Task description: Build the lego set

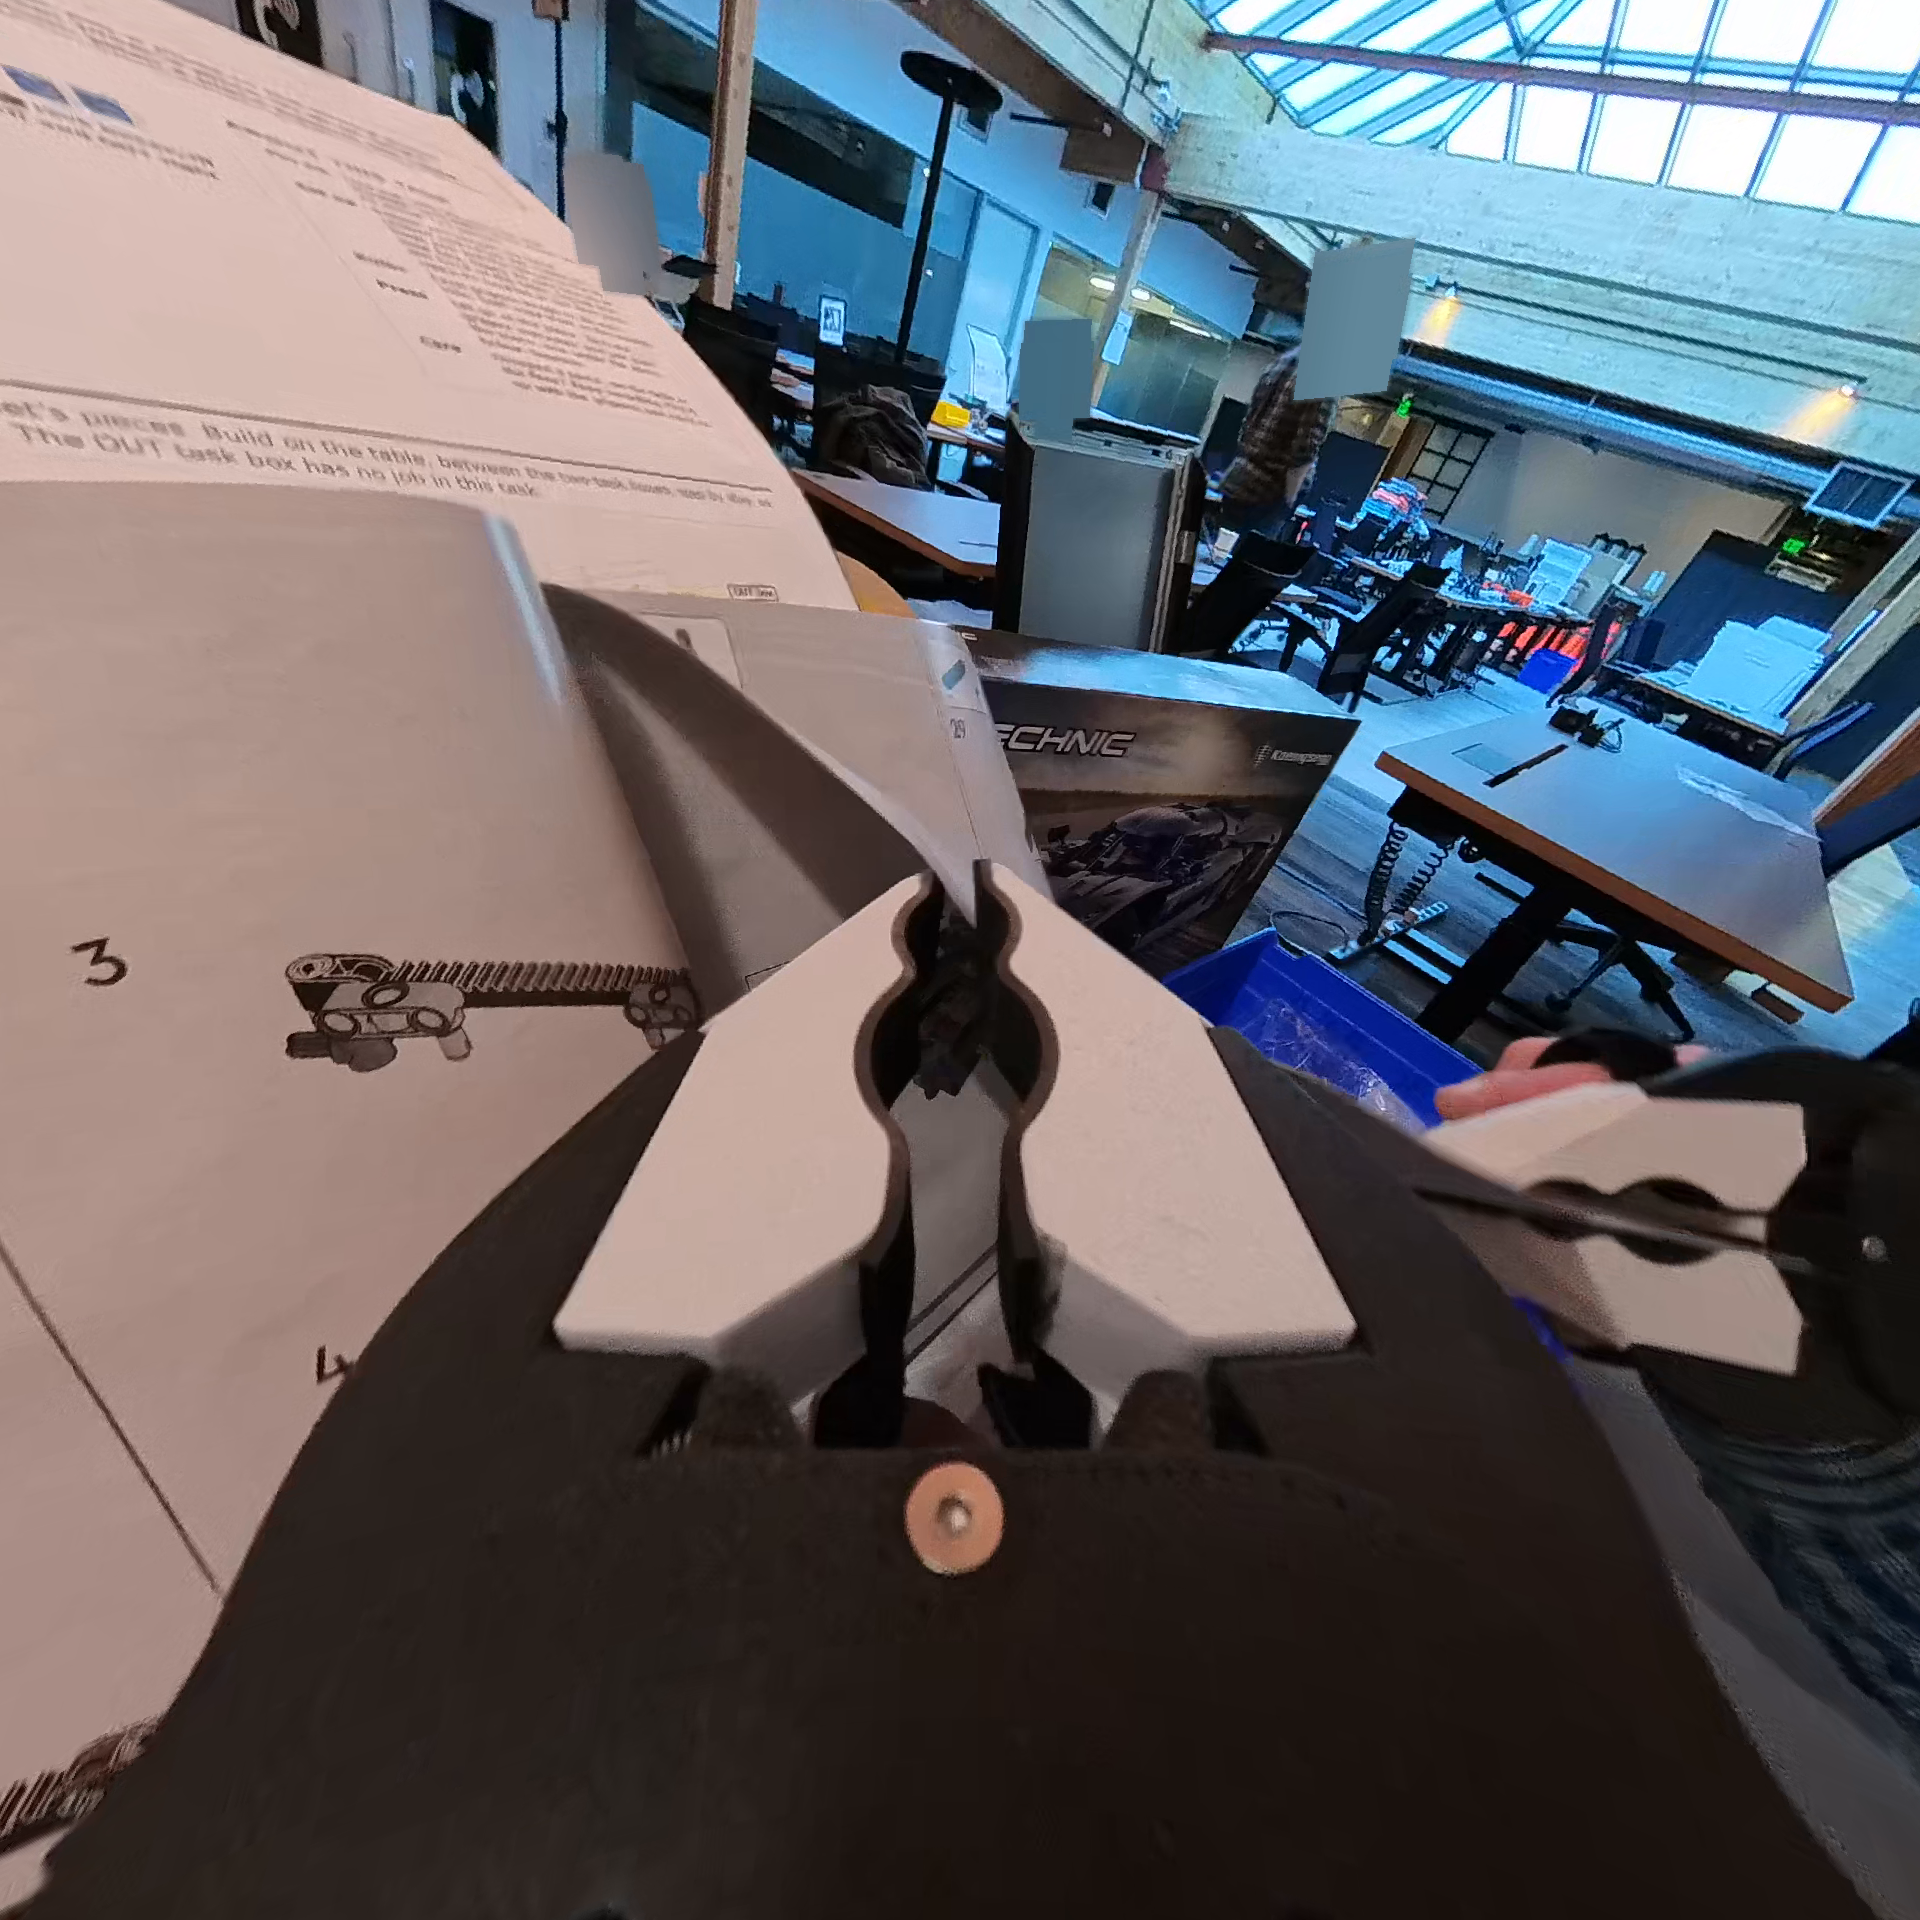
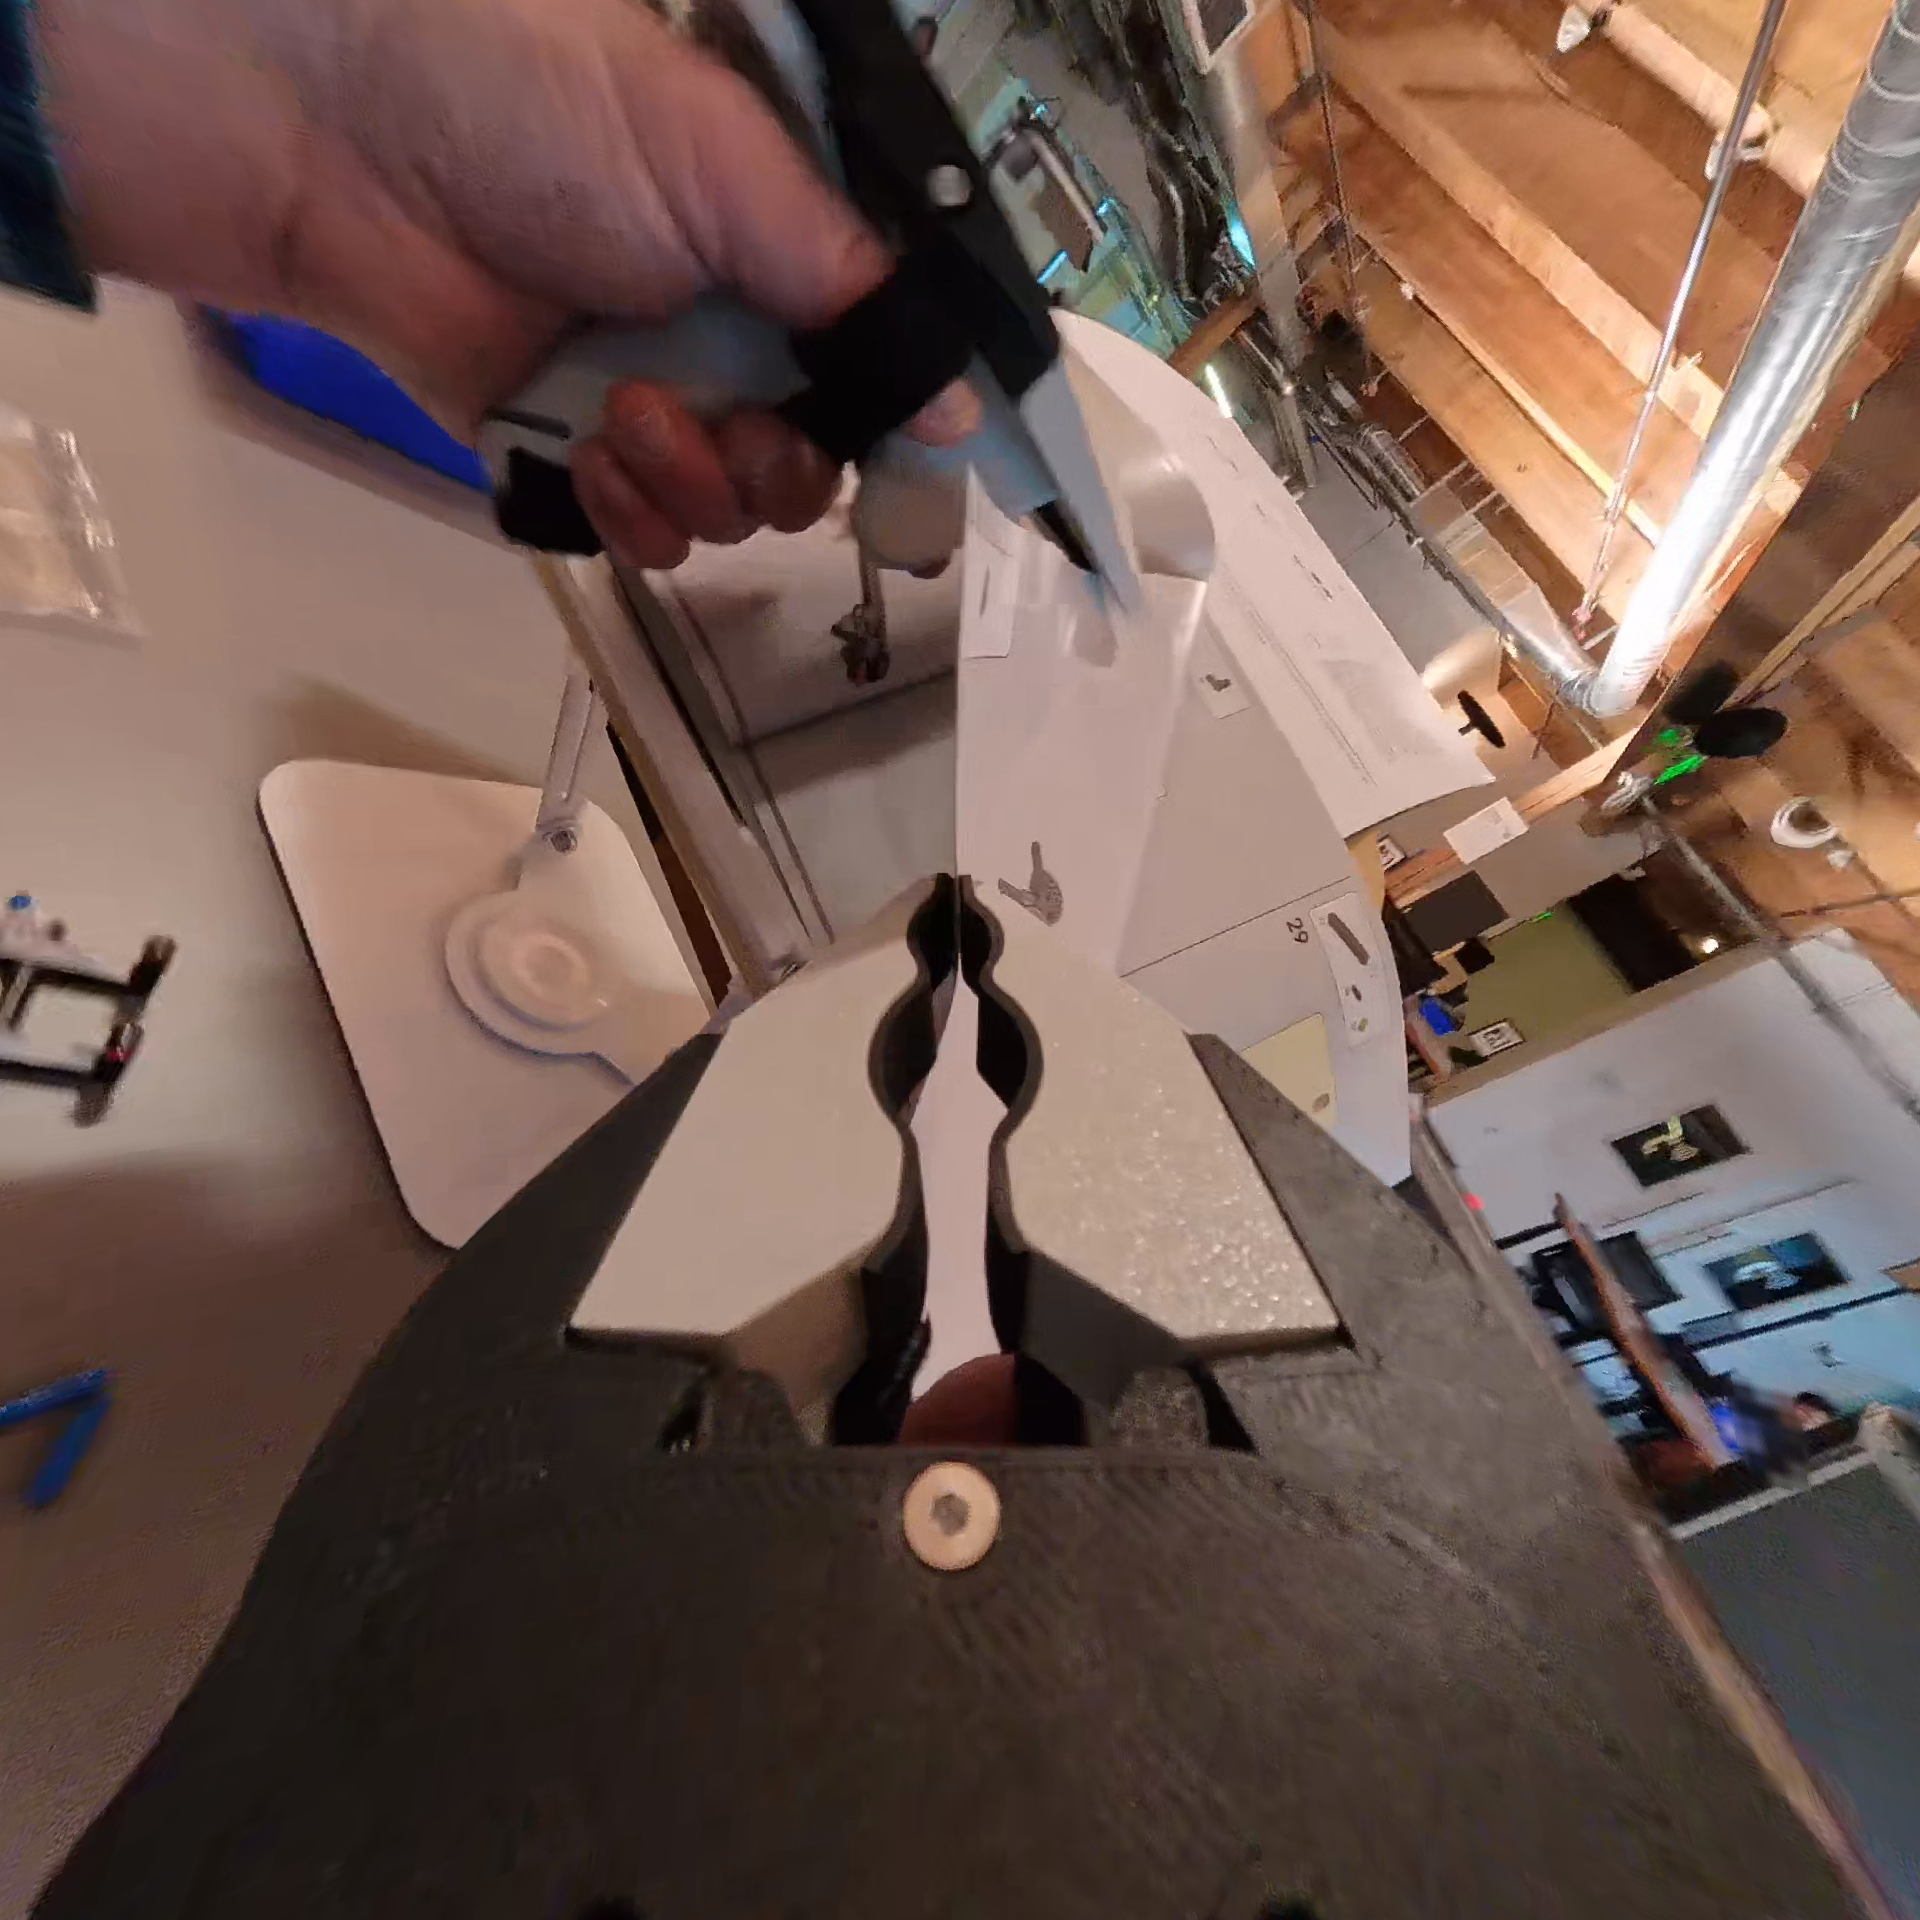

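With the left gripper [image 1: 961, 894] and right gripper [image 2: 956, 894] both pinched on one instruction booklet page [image 2: 1049, 790], opposing pulls could tear it

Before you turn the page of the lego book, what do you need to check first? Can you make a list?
1. Left gripper has the page pinched between its fingers: ok.
2. Right gripper is shut on a page edge too: ok.
3. Only one sheet in each grip: cannot tell.
4. Page not torn or creased where it curls: cannot tell, it is bent and blurred.
5. Half-built lego piece on the table is away from the swinging page: ok.
6. Stand base sits flat on the table: ok.
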{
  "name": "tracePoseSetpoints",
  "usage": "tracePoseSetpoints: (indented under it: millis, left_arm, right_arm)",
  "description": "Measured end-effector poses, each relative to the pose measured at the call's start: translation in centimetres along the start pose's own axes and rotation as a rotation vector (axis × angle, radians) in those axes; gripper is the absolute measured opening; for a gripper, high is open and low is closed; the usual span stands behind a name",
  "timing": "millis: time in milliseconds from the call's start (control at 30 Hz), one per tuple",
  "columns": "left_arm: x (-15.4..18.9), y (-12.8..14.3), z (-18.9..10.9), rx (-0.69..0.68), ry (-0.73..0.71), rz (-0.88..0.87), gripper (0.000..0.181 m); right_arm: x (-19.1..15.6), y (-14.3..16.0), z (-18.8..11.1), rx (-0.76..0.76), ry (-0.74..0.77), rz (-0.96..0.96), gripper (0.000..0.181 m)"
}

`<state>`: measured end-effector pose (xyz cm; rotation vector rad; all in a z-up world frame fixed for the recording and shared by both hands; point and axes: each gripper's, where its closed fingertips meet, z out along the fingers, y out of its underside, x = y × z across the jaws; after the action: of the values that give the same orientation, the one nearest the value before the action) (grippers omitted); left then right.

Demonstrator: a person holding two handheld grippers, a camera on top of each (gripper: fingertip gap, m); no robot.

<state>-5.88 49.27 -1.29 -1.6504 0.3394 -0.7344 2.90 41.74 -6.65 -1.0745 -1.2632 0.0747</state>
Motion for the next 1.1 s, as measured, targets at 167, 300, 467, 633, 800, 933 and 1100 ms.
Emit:
tracePoseSetpoints:
  millis: [167,300,467,633,800,933,1100]
  left_arm:
    - [2.3,-0.7,-2.6,0.116,-0.018,0.107,0.042]
    - [8.1,0.4,-3.1,0.117,0.051,0.283,0.046]
    - [11.8,1.8,-0.3,0.062,0.069,0.421,0.044]
    - [12.2,1.4,0.6,0.081,0.098,0.374,0.034]
    - [12.0,1.8,0.7,0.076,0.122,0.334,0.028]
    - [12.7,2.0,-0.1,0.079,0.185,0.301,0.029]
    - [13.6,2.5,-0.8,0.074,0.227,0.311,0.031]
  right_arm:
    - [2.4,-0.7,-0.5,0.061,0.024,0.195,0.0]
    - [3.1,-1.6,-0.9,0.137,-0.005,0.342,0.0]
    - [3.1,-2.8,-0.9,0.196,-0.016,0.373,0.0]
    - [3.2,-3.4,-1.0,0.221,-0.003,0.326,0.003]
    - [3.0,-3.7,-0.7,0.239,-0.015,0.335,0.005]
    - [3.0,-4.0,-0.8,0.268,-0.006,0.36,0.015]
    - [2.5,-4.5,-0.7,0.266,0.01,0.326,0.016]
